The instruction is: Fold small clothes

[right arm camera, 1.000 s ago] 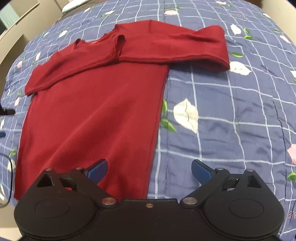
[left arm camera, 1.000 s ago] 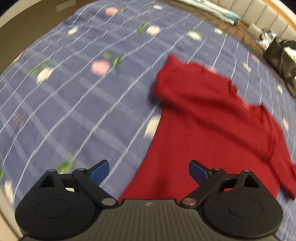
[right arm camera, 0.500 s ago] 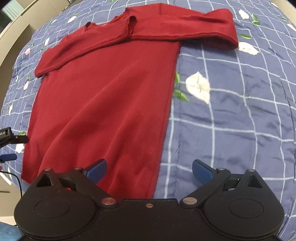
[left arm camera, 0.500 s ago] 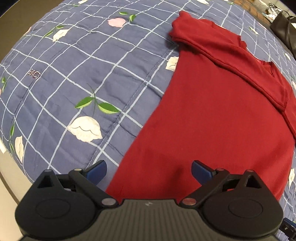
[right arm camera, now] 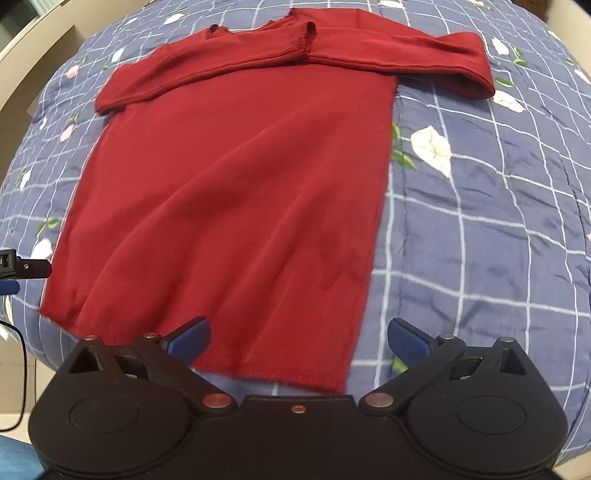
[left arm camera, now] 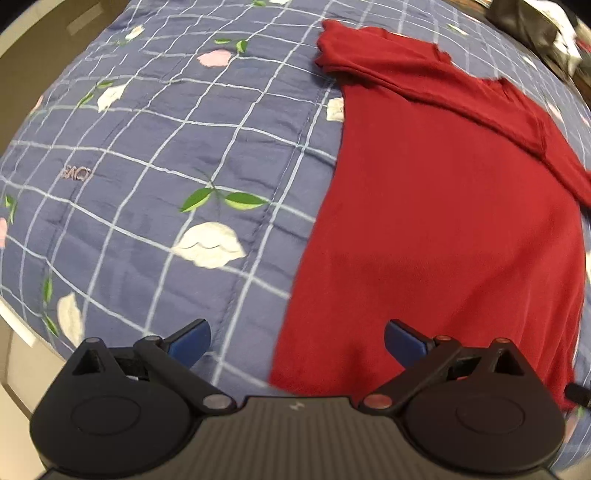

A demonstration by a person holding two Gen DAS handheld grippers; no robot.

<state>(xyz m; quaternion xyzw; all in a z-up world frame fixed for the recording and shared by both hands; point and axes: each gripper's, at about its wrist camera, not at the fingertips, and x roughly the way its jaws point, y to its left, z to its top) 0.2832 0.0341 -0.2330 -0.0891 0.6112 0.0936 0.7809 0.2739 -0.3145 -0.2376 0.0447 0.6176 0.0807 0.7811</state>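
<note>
A dark red long-sleeved top [right arm camera: 236,192] lies flat on a blue checked quilt, both sleeves folded across its chest. In the left wrist view the same top [left arm camera: 436,236] fills the right half. My left gripper [left arm camera: 297,341] is open and empty, hovering over the top's lower left corner at the hem. My right gripper [right arm camera: 297,341] is open too, just above the hem near the lower right corner. Neither gripper touches the cloth.
The quilt [left arm camera: 155,177] has white grid lines and flower prints, and its near edge [right arm camera: 22,332] drops off at the lower left. A dark bag [left arm camera: 532,26] sits at the far right. The other gripper's tip [right arm camera: 22,267] shows at the left edge.
Both grippers have drawn back toward the hem; the top now sits farther up in each view. The left one swung from the sleeve area down to the lower corner.
</note>
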